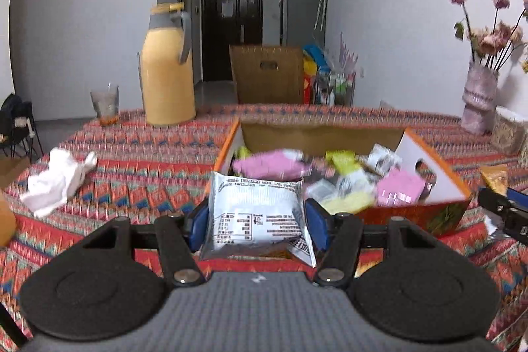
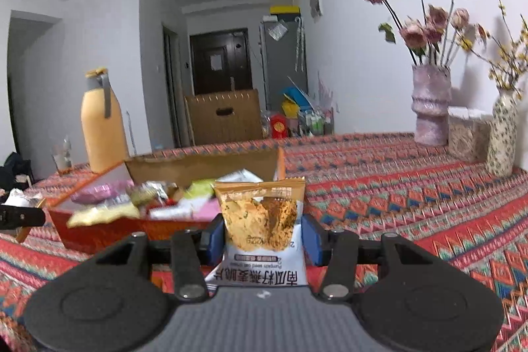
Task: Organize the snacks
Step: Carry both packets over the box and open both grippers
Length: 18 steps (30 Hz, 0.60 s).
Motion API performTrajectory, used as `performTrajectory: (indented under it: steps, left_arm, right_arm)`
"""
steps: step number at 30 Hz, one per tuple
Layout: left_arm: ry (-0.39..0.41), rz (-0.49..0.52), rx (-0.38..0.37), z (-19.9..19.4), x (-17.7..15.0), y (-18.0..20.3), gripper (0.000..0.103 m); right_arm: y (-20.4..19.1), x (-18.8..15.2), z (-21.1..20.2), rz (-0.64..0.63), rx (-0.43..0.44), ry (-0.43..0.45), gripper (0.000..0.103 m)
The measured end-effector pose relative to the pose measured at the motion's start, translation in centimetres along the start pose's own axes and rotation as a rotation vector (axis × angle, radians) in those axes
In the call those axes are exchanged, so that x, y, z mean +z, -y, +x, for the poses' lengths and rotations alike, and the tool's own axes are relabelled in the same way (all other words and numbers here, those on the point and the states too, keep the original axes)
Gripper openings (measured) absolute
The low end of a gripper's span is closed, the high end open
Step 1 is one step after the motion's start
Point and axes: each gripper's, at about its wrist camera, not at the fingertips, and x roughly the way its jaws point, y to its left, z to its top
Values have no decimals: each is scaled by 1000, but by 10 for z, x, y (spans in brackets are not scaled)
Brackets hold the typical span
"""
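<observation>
My left gripper (image 1: 256, 225) is shut on a silver snack packet (image 1: 255, 213) with black print, held upright between the blue pads just in front of the cardboard snack box (image 1: 439, 187). The box holds several packets in pink, yellow and white. In the right wrist view my right gripper (image 2: 261, 238) is shut on an orange and white oat crisp packet (image 2: 262, 220), printed side toward the camera and upside down. It hangs beside the near right corner of the snack box (image 2: 99, 230). The right gripper's finger (image 1: 501, 210) shows at the right edge of the left wrist view.
A patterned red cloth covers the table (image 2: 412, 193). A yellow thermos (image 1: 166, 68) and a glass (image 1: 105, 104) stand at the back left, and a crumpled white tissue (image 1: 56, 180) lies on the left. Two vases of flowers (image 2: 430, 108) and a small container stand at the back right by the wall.
</observation>
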Motion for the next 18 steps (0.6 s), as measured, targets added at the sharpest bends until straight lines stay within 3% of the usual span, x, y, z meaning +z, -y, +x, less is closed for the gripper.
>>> performTrajectory:
  steps: [9, 18]
  left_arm:
    - [90, 18, -21, 11, 40, 18, 61]
    - [95, -8, -30, 53, 62, 29, 61]
  right_arm:
    - [-21, 38, 25, -22, 47, 40, 48]
    - [-40, 60, 72, -45, 57, 11, 48]
